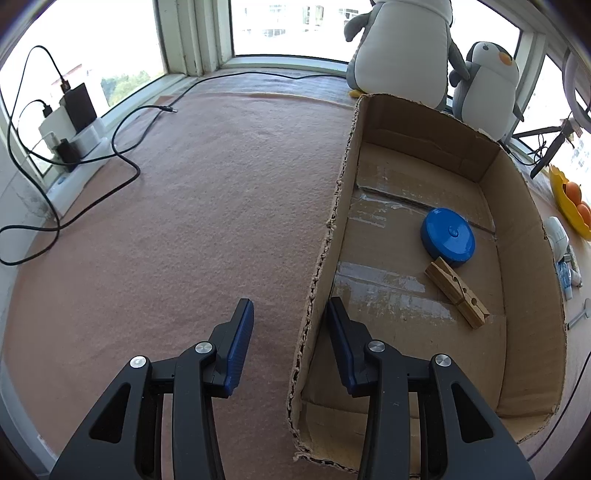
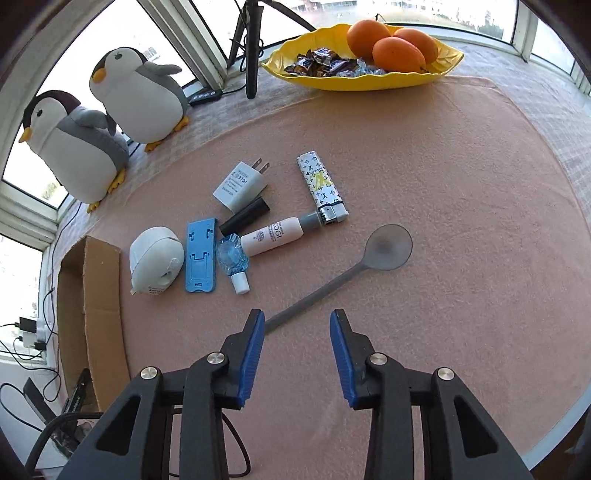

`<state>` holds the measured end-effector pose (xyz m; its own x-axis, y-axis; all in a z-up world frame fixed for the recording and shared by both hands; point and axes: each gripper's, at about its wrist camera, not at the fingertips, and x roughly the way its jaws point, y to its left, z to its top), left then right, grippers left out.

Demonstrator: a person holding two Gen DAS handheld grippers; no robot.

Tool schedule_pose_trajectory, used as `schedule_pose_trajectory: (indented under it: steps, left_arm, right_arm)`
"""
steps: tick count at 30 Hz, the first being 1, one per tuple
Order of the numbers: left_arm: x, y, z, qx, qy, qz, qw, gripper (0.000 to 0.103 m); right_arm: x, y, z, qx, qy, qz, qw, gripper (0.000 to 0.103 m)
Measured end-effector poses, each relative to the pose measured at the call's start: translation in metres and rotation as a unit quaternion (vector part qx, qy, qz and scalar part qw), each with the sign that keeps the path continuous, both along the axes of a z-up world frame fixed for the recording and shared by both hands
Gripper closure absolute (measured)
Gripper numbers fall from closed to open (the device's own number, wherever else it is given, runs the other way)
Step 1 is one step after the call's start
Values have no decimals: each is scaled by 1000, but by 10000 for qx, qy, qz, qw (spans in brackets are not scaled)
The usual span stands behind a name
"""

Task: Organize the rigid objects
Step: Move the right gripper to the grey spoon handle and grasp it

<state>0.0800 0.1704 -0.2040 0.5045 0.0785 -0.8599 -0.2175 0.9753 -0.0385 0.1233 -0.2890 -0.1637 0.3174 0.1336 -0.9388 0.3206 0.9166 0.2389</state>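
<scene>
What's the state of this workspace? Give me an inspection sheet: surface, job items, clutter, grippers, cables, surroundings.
Surface: pink felt mat.
Job's things: cardboard box holds blue round case and wooden clothespin. Loose on the mat: grey spoon, lighter, white tube, charger plug, black stick, blue stand, small bottle, white round device.
Clutter: yellow dish with oranges; plush penguins.
Grippers: left gripper open, straddling the box wall; right gripper open, spoon handle beside one finger.
Cables: black cables near power strip.
Surroundings: windows, tripod.
</scene>
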Motion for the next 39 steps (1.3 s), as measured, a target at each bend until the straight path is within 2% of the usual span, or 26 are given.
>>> schedule_pose_trajectory:
  steps: [3,10,17,23,26,33,39]
  left_arm:
    - [0,1,0,-25,-7,12,10000,64]
    - [0,3,0,-84,-20,38,10000,64]
    - [-1,3,-1,-85,-22,37,10000,64]
    - [-1,3,-1,-85,-22,42,10000,64]
    - [0,2,0,-88,-23,42,9999,64]
    - [1,0,0,-64,-24,39,10000,64]
    - [3,-3,1,-22,-17,19,10000,64]
  right_arm:
    - [10,-6,-17,101,220,-245,9994,77]
    - [28,-22,-42,47,622,-643,9960,77]
    - [37,-27,-54,88,824,-799,9934,77]
    - [52,-13,-57,-241,911,-565,9939,77]
    - [56,-8,-58,-369,994,-387,9936,81]
    - [46,-14,-58,-324,1053,-139,9938,91]
    - [30,-27,-58,-382,980,68,9944,94]
